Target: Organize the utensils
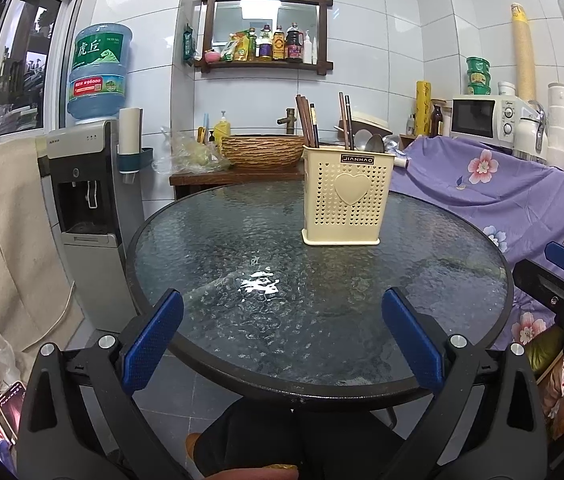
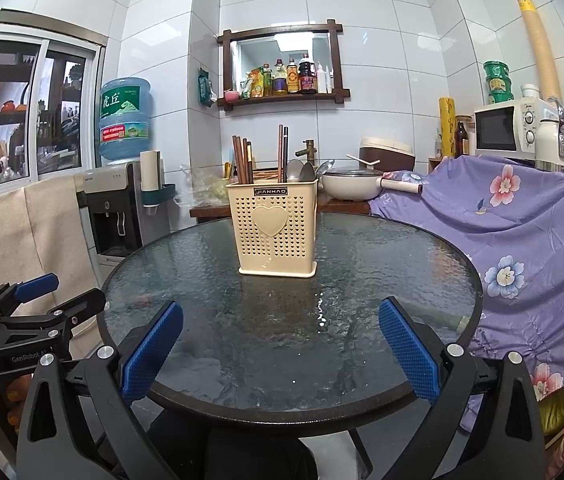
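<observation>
A cream perforated utensil holder (image 1: 347,197) (image 2: 275,230) with a heart on its front stands upright on the round glass table (image 1: 218,240) (image 2: 382,256), toward its far side. Brown chopsticks (image 1: 307,122) (image 2: 242,160) stick up from its left part, two more chopsticks (image 1: 346,120) (image 2: 283,152) and metal spoons (image 1: 374,144) (image 2: 302,170) from its right part. My left gripper (image 1: 282,308) hangs open over the near table edge, nothing between its blue pads. My right gripper (image 2: 280,318) is likewise open and empty, well short of the holder.
A water dispenser (image 1: 90,192) (image 2: 114,208) stands left of the table. Purple floral cloth (image 1: 502,188) (image 2: 522,232) covers furniture on the right, with a microwave (image 1: 482,116) (image 2: 510,126) behind. A woven basket (image 1: 262,151), a white pot (image 2: 352,188) and a tap sit on the counter behind.
</observation>
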### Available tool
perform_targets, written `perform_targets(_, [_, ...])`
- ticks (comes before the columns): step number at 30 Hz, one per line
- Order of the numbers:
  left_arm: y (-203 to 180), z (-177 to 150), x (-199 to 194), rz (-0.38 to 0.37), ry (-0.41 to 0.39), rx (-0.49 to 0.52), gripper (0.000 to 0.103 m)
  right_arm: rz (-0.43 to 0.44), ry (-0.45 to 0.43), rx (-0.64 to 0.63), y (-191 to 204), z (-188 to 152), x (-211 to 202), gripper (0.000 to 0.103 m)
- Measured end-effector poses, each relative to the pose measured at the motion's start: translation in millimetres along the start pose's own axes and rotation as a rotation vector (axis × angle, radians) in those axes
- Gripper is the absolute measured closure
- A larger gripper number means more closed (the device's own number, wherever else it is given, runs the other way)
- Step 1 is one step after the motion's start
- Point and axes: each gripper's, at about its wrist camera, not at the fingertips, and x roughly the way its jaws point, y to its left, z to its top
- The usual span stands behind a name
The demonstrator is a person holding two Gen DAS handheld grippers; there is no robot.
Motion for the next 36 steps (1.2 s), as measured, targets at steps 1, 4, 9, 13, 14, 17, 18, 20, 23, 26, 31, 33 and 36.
perform_targets(1, [0.0, -0.2, -0.2, 0.000, -0.001, 0.000, 0.005, -0.001, 0.000, -0.001, -0.1, 0.2, -0.1, 0.007])
perform_targets(4, [1.1, 0.0, -0.2, -0.001, -0.001, 0.001, 0.005, -0.001, -0.001, 0.002, -0.4, 0.4, -0.1, 0.007])
perform_targets(9, [2.2, 0.1, 1.3, -0.004, 0.003, -0.001, 0.005, -0.001, 0.001, -0.001, 0.1, 0.5, -0.1, 0.007])
perform_targets(13, [2.9, 1.5, 2.2, -0.004, 0.005, -0.002, 0.005, -0.002, 0.000, -0.001, 0.6, 0.2, -0.1, 0.007])
perform_targets(14, [3.2, 1.6, 2.1, -0.002, 0.004, -0.002, 0.005, -0.001, 0.001, 0.000, 0.4, 0.3, 0.0, 0.007])
perform_targets(17, [2.8, 1.3, 2.5, -0.001, 0.005, -0.003, 0.005, -0.002, 0.002, 0.000, 1.2, 0.4, 0.0, 0.007])
perform_targets(18, [2.9, 1.2, 2.6, -0.002, 0.006, -0.003, 0.005, -0.002, 0.001, 0.000, 1.2, 0.4, 0.0, 0.007])
perform_targets(20, [2.6, 1.4, 2.8, 0.000, 0.006, -0.001, 0.005, 0.000, 0.003, 0.001, 0.9, 0.5, 0.3, 0.007])
perform_targets(23, [2.8, 1.3, 2.7, -0.001, 0.007, -0.001, 0.005, -0.002, 0.000, -0.002, 1.3, 0.7, 0.0, 0.007])
perform_targets(26, [2.5, 1.2, 2.4, 0.002, 0.008, -0.003, 0.005, -0.001, 0.002, 0.000, 1.3, 0.3, -0.1, 0.007])
perform_targets(31, [2.5, 1.0, 1.6, -0.006, 0.000, -0.010, 0.005, -0.002, 0.002, 0.000, 1.2, 0.5, -0.1, 0.007])
perform_targets(33, [3.3, 0.9, 0.0, -0.007, -0.011, -0.019, 0.005, -0.001, 0.004, 0.000, 1.6, 0.2, 0.6, 0.007])
perform_targets(36, [5.0, 1.0, -1.0, 0.006, -0.016, -0.027, 0.005, -0.003, 0.003, -0.002, 1.9, 0.3, 0.4, 0.007])
